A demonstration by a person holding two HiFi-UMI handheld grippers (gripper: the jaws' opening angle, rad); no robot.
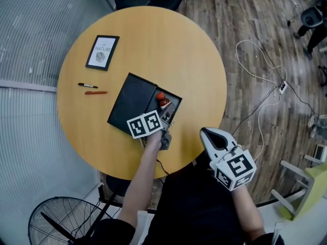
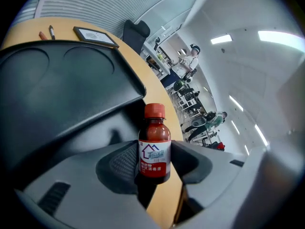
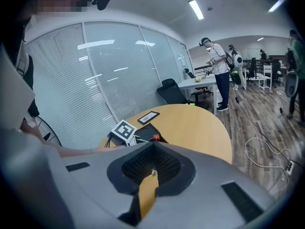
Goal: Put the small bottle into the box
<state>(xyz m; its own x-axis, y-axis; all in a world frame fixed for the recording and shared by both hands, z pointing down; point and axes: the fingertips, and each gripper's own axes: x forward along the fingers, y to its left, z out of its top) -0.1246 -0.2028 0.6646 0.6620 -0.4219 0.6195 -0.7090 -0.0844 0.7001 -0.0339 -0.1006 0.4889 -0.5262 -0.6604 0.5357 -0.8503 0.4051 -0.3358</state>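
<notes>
Booklet point(image 1: 102, 52), black-edged cover: the heading reads "OF NATURE" above a grey picture, and no smaller print on it is legible. Bottle point(image 2: 155, 144), red cap: the label carries a blue house-outline logo with blue characters on white. Below that are white lines of print on a red band, all too small to read.

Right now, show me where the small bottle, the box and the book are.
small bottle point(image 2: 155, 151), left gripper view, on its white and red label.
box point(image 1: 132, 102), head view, on its flat black left half.
book point(image 1: 102, 52), head view, on the middle of its cover.
</notes>
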